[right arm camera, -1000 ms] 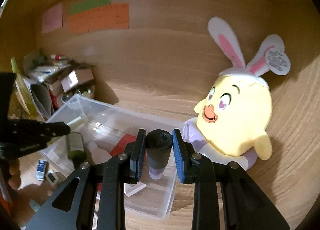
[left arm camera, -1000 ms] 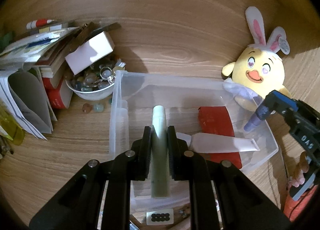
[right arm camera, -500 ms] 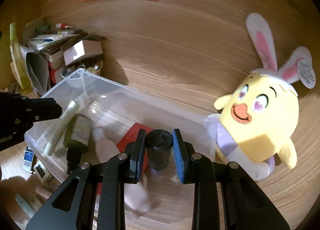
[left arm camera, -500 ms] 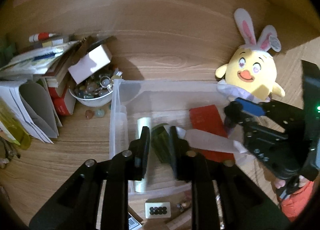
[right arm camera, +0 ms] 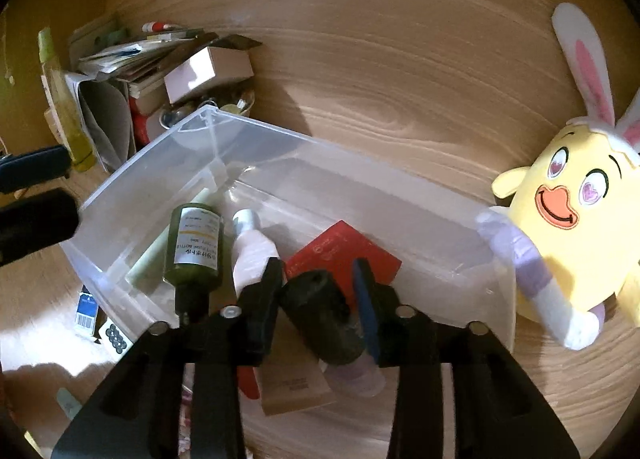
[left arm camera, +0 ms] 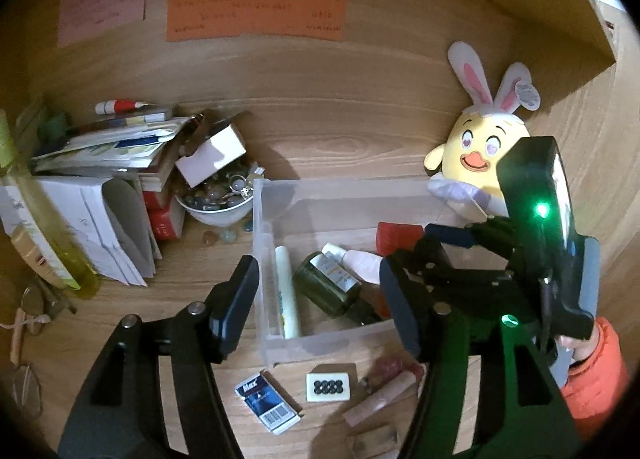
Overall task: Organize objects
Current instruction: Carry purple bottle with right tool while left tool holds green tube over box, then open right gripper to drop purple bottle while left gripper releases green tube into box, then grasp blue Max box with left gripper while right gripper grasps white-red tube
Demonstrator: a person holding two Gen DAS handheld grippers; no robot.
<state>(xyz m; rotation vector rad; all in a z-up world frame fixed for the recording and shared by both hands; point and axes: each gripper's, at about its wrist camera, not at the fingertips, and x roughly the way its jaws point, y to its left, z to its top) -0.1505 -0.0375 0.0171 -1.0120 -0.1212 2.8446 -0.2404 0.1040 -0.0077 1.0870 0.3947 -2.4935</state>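
L gripper (left arm camera: 320,307) is held wide open, nothing gripped, above clear bin (left arm camera: 280,195). R gripper (right arm camera: 320,299) jaws are parted wider than black-capped bottle (right arm camera: 324,315) lying betw. them inside bin; contact can't be told.

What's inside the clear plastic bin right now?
In the clear plastic bin: a pale green tube, a dark green bottle, a white tube, a red packet and a black-capped bottle. The right hand-held gripper hides the near part.

clear bin (right arm camera: 304,147) | green bottle (right arm camera: 196,243), tubes, red card lying inside
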